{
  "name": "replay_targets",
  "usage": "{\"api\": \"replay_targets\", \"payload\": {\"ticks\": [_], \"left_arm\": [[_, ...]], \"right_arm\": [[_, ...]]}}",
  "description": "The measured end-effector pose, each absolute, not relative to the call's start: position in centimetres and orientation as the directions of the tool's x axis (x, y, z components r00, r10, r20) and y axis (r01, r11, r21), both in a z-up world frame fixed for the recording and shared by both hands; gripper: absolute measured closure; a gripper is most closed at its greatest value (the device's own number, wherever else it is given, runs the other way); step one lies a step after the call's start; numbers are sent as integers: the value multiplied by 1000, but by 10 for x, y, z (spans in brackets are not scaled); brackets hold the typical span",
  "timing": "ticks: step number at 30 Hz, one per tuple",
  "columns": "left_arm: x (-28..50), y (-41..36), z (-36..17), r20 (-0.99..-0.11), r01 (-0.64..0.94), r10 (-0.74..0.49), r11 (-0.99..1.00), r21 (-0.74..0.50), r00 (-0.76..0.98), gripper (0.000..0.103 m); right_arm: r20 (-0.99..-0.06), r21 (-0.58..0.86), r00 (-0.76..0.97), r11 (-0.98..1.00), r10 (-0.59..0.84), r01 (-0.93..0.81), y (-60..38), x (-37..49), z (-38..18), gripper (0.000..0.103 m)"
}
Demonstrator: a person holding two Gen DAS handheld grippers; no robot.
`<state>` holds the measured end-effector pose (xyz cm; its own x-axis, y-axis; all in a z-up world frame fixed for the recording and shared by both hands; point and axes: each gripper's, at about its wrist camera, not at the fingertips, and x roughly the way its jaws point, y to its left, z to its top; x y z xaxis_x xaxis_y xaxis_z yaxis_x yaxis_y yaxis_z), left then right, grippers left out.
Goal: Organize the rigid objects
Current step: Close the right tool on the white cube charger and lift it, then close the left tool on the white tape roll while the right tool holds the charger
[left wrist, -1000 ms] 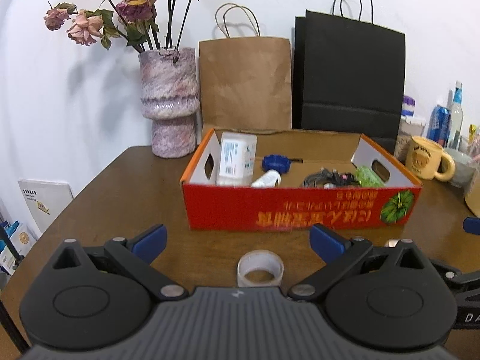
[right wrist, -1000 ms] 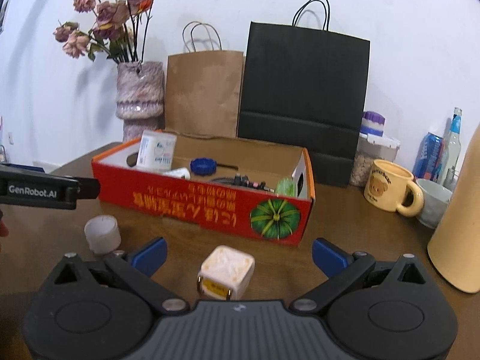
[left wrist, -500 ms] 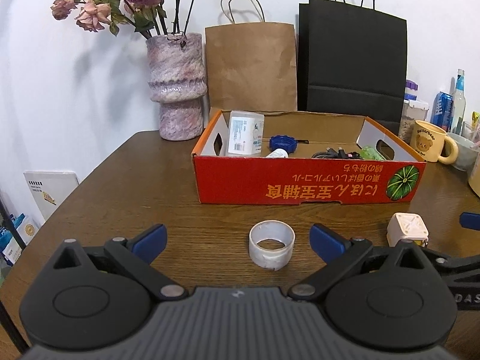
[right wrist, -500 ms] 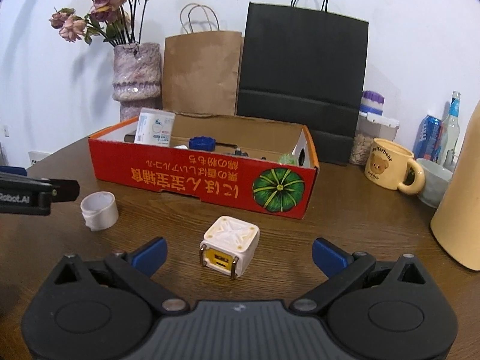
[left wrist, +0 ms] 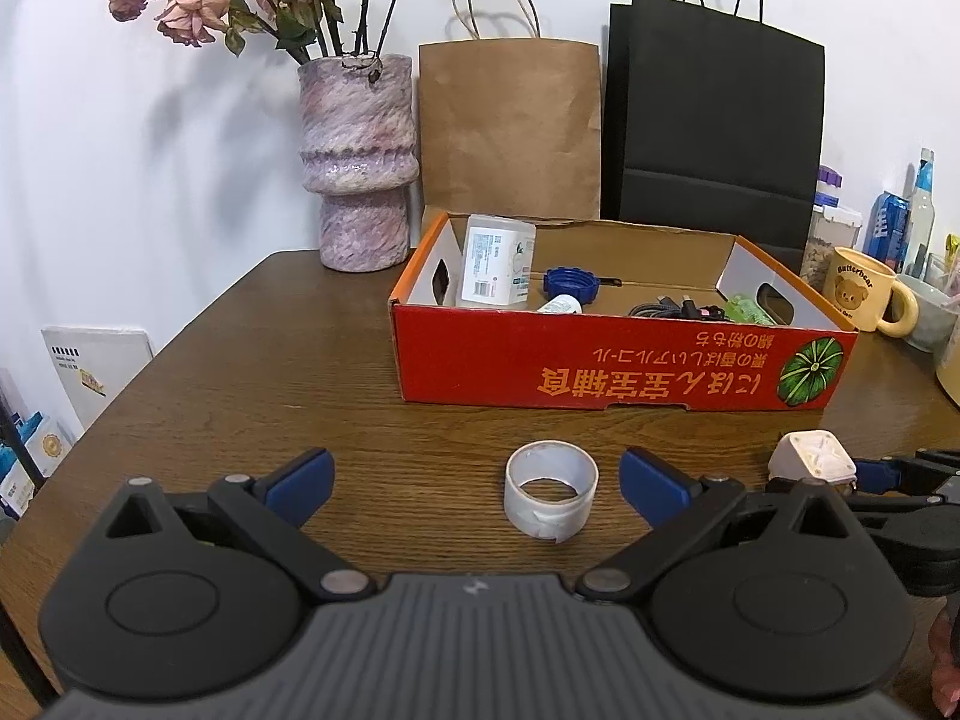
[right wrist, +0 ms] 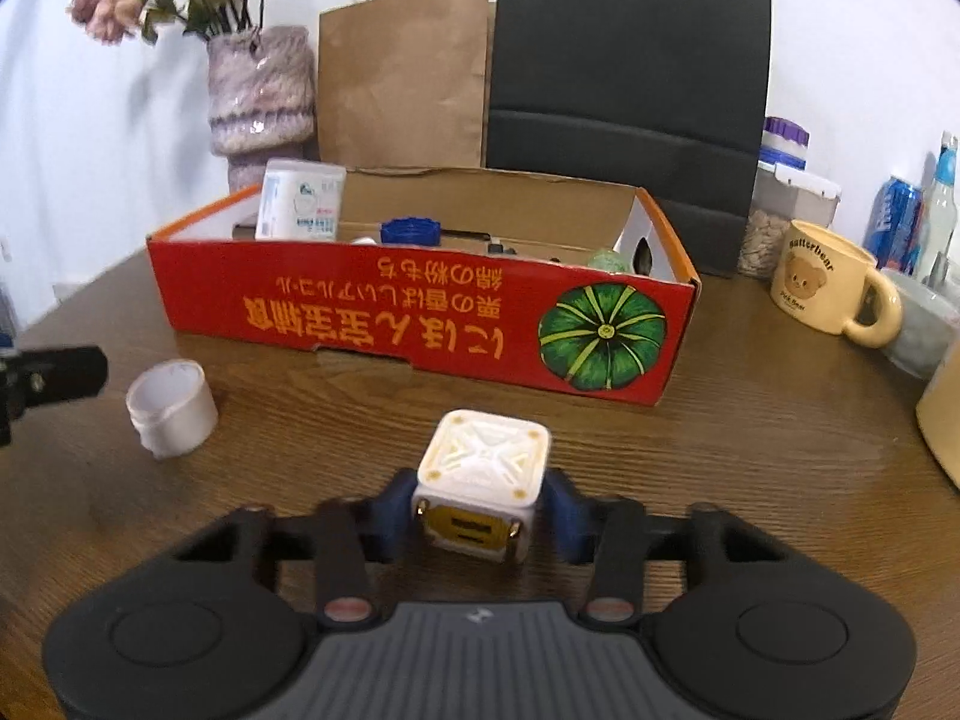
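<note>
A white cube adapter [right wrist: 483, 483] with a yellow socket face rests on the brown table [right wrist: 750, 450]. My right gripper [right wrist: 480, 516] is shut on it, blue pads against both sides. The cube also shows in the left wrist view [left wrist: 811, 457]. A white tape roll [left wrist: 551, 498] stands on the table between the spread fingers of my open left gripper [left wrist: 474, 483], untouched; it also shows in the right wrist view [right wrist: 171, 407]. The red cardboard box [left wrist: 600, 363] behind holds a white bottle [left wrist: 497, 269], a blue cap [left wrist: 570, 285], cables and a green item.
A purple vase [left wrist: 357, 162] with dried roses stands back left. Brown bag [left wrist: 510, 132] and black bag [left wrist: 714, 138] lean on the wall. A yellow bear mug [right wrist: 831, 285], cans, a bottle and jars stand at the right. The table's left edge drops off.
My right gripper moved forward and closed on the white cube. My left gripper drew back a little from the box; the tape roll now sits between its fingers.
</note>
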<state>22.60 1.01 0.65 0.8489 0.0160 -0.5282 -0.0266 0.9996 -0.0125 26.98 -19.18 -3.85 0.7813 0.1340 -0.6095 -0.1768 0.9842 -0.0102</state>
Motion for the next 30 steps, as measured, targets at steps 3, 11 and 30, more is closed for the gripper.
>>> {"api": "replay_targets", "payload": {"ticks": [3,11,30], "left_arm": [[227,11,5,-533,-31,20,999,-12,846,0],[231,12,2,-548,-39,27,999,-10,836,0],[243,4,-10,-591,-1,-7,1000,-13,807,0]], "right_arm": [[-606,-12,784,985,131,-174,-192,269,-39,60],[-568,2,813,988,127,-152,-200,262,-32,63],[-489,33,861,989,140,-141,-211,248,-15,64]]}}
